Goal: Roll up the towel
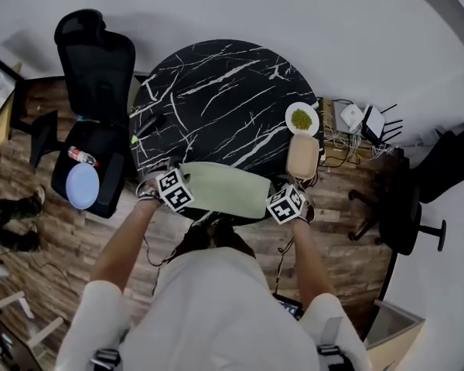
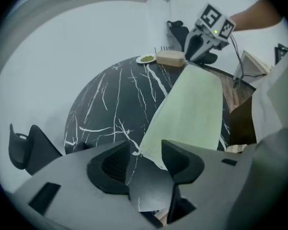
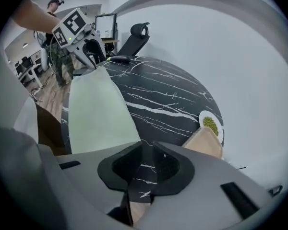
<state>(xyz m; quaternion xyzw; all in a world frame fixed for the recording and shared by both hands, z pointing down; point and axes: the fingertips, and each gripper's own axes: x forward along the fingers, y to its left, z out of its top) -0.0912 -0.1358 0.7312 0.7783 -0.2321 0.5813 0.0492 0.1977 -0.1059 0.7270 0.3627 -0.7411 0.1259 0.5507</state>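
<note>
At the near edge of the round black marble surface [image 1: 216, 91], a pale green towel [image 1: 224, 189] lies flat between two grippers. The left gripper [image 2: 145, 148] holds its jaws wide, with a towel corner between them but not pinched. The right gripper [image 3: 146, 150] keeps its jaws narrow, with nothing in the gap and the towel's other corner just beside them. Both corners likely need an even pinch, then a tight, level roll away from the person. Beyond, a tan lidded box [image 1: 302, 157], contents hidden, sits just beside a white plate [image 1: 302, 119] of small green bits.
</note>
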